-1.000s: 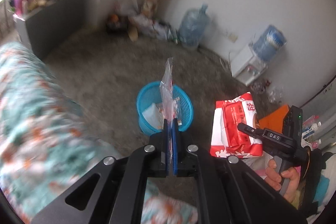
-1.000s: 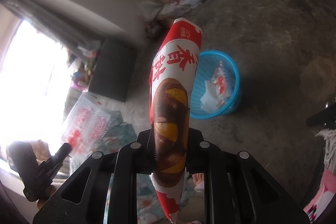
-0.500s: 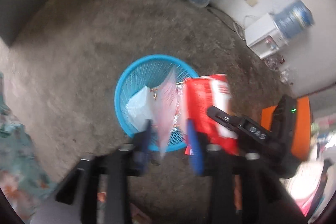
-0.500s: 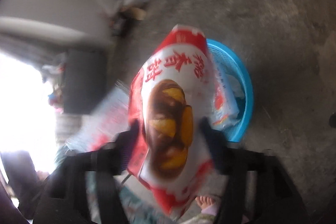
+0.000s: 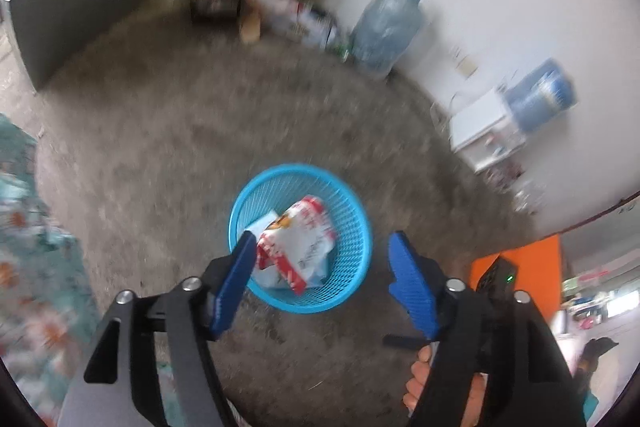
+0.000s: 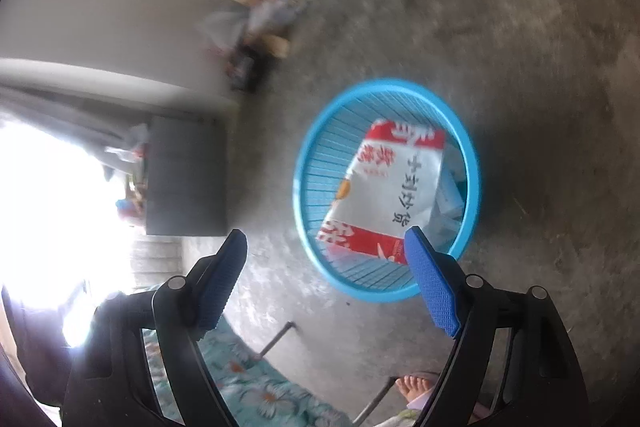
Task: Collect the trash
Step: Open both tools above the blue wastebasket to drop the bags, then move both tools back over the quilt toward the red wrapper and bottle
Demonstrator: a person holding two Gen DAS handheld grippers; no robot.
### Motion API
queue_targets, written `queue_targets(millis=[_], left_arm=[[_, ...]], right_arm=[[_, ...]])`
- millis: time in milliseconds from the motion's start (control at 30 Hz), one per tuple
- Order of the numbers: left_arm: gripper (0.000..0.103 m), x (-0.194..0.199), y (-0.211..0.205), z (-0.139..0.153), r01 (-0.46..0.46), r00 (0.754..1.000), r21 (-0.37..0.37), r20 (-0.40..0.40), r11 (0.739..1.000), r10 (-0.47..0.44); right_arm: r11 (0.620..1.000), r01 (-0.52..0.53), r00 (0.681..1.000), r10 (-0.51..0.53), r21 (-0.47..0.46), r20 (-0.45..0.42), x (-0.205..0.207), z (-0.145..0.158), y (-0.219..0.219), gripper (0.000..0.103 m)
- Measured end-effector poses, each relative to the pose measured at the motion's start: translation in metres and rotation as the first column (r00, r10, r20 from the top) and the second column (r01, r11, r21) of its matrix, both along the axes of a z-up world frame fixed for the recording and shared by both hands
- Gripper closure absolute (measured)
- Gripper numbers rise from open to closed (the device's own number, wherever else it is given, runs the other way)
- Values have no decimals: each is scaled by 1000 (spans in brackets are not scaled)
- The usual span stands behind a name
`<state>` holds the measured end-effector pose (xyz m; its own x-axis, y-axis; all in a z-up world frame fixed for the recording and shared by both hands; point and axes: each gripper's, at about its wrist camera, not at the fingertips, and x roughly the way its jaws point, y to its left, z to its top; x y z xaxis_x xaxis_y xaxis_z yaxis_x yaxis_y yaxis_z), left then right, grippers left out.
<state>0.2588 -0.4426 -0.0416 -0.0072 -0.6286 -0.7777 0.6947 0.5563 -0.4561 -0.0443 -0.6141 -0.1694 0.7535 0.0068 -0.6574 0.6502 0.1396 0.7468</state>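
Red-and-white snack bag (image 6: 386,191) lying inside blue mesh basket (image 6: 308,163) on grey concrete floor (image 6: 520,67), resting on paler wrappers. I am hovering left gripper (image 5: 322,279) over near rim, jaws just opening wide, nothing between blue pads. Right gripper (image 6: 326,281) likewise spreading, empty, right pad overlapping basket's near edge. Water jugs (image 5: 386,27) standing by far wall; floral bedding (image 6: 256,383) showing below.

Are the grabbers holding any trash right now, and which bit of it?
No, nothing is held. The left gripper and right gripper have just been opening, with nothing between their jaws. The red and white snack bag lies in the blue basket.
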Motion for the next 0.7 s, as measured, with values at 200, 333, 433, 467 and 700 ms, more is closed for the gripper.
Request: queue_targets(millis=[200, 333, 433, 467, 700], left_arm=[[18, -38, 112, 84, -56, 988, -108, 138, 993, 70], [13, -75, 213, 111, -122, 952, -130, 265, 984, 153], [13, -96, 287, 112, -230, 899, -123, 353, 965, 259], [13, -100, 306, 111, -269, 878, -118, 377, 956, 293], [13, -115, 455, 79, -618, 697, -184, 321, 764, 641]], right_arm=[[989, -66, 993, 78, -134, 93, -18, 66, 23, 26], [958, -173, 975, 199, -228, 95, -7, 113, 47, 26], [922, -275, 947, 309, -274, 89, 16, 140, 69, 26], [906, -310, 934, 348, -289, 88, 23, 152, 81, 26], [739, -580, 750, 649, -342, 130, 93, 207, 187, 26]])
